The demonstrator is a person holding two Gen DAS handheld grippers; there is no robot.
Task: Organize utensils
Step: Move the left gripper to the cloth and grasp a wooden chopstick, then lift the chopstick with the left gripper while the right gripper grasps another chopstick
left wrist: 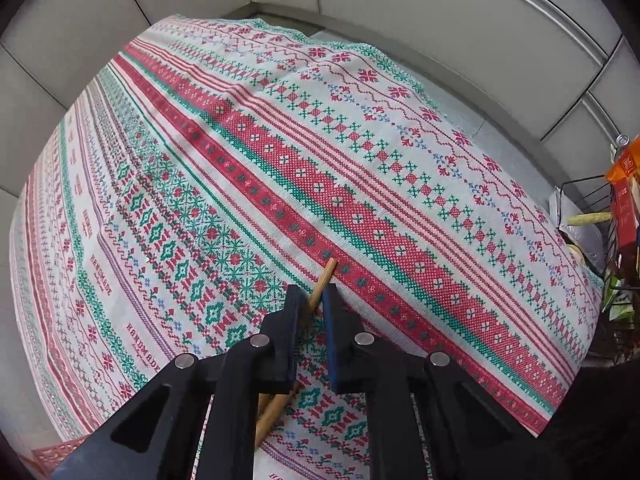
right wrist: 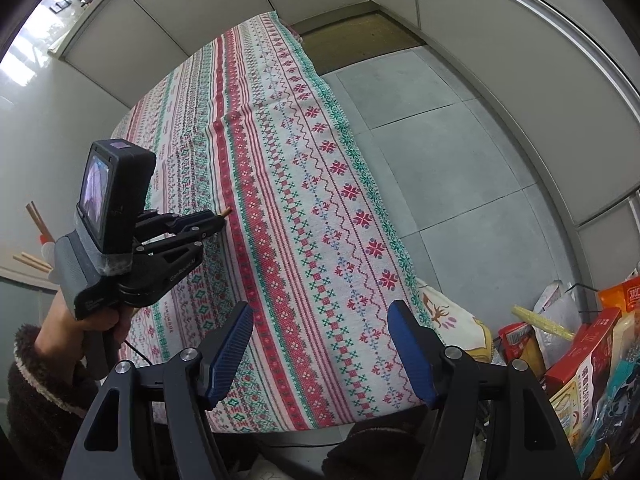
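A pair of wooden chopsticks (left wrist: 320, 286) is seen between the fingers of the left gripper (left wrist: 314, 304), lying on the patterned cloth (left wrist: 360, 160) that covers the bench. The left fingers are drawn nearly together and appear clamped on the sticks, though contact of the right-hand pad (left wrist: 331, 320) is not clearly shown in the left wrist view.

The long axis of the chopsticks runs roughly along the line of the fingers, slanting a little to the right: one end projects just beyond the fingertips, and the other end passes back under the gripper body. In the right wrist view the same tip (right wrist: 226, 212) is seen protruding from the left gripper (right wrist: 214, 220), which is steeply inclined toward the cloth.

The right gripper (right wrist: 320, 344) is held with its fingers well apart and nothing between them, over the near edge of the bench, well clear of the sticks. The left hand (right wrist: 100, 320) is therefore the nearer one by far. More chopsticks (right wrist: 34, 240) are visible at the far left, beyond the bench; what holds them cannot be told.
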